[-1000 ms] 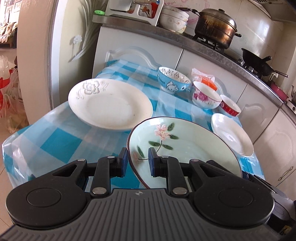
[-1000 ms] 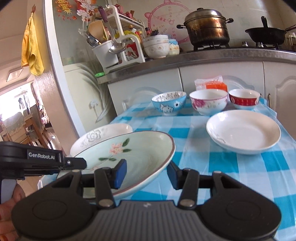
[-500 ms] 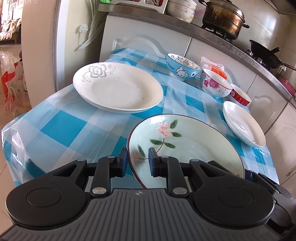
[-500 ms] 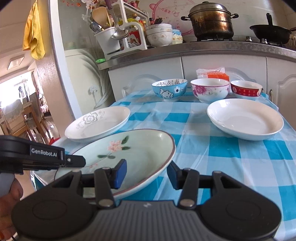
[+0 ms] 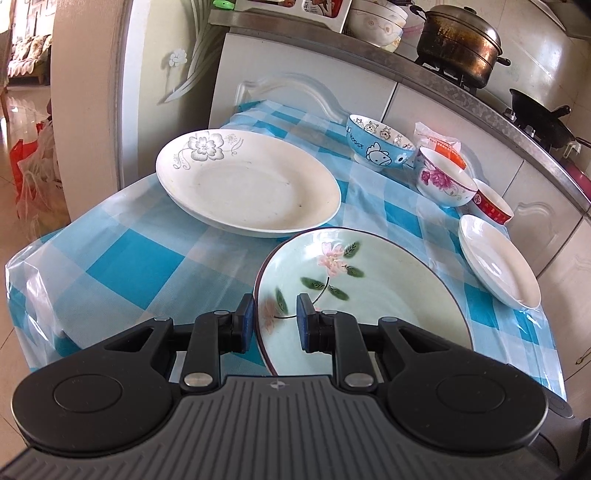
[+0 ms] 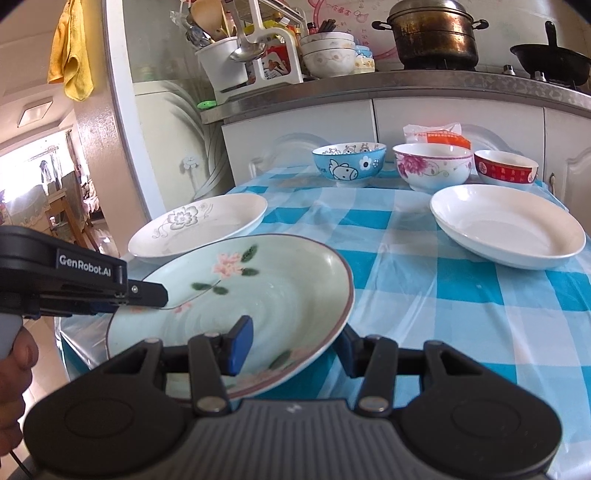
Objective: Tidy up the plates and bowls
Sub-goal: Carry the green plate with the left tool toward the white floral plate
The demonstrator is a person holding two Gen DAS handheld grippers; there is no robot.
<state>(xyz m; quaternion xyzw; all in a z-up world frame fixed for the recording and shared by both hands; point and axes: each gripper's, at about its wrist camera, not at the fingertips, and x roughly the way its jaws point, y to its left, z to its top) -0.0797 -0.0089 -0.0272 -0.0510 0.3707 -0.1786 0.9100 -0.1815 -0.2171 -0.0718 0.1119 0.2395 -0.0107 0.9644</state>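
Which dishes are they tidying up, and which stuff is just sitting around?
For tidying:
green flower plate, held by left gripper and right gripper
white flower plate
plain white plate
blue bowl
purple-flower bowl
red bowl

Just sitting around:
steamer pot
wok
utensil rack
yellow cloth

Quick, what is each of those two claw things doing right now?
Left gripper: fingers shut on the rim of the green flowered plate.
Right gripper: fingers shut on the same plate's rim, opposite side.

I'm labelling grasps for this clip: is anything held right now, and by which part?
The green flowered plate is held at its rim by both: left gripper on the near-left edge, right gripper straddling the near-right edge.
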